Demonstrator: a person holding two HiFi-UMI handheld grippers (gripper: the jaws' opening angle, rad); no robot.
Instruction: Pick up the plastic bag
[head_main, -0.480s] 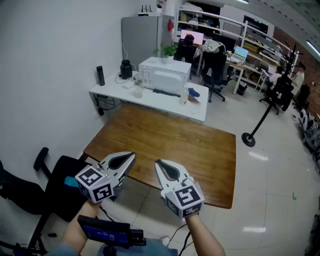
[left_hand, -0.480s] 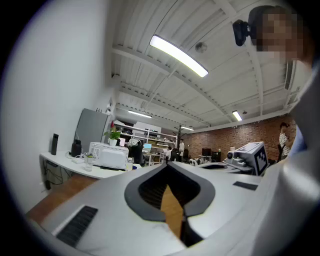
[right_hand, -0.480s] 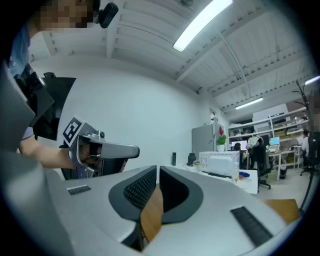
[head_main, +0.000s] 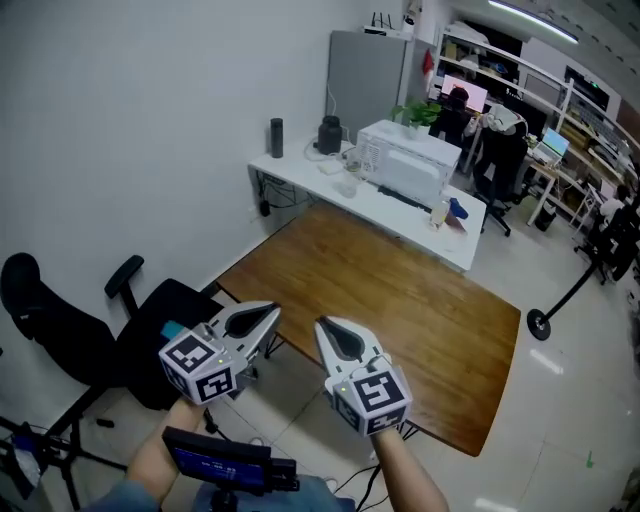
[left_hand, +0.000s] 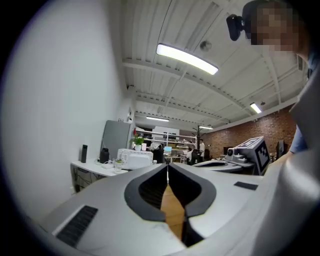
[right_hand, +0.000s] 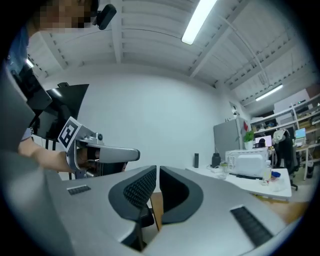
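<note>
No plastic bag in any view, so w/ left gripper (head_main: 264, 317) & right gripper (head_main: 327, 332) both shut, empty, over the wooden table (head_main: 410, 300) near edge, prob. best to search first, then open jaws.

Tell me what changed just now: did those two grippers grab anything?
Only the view swung left: the wooden table and white desk sit further right in the head view, and more of the black chair shows. Nothing was grabbed or released. The left gripper and right gripper stay side by side, jaws together, empty.
</note>
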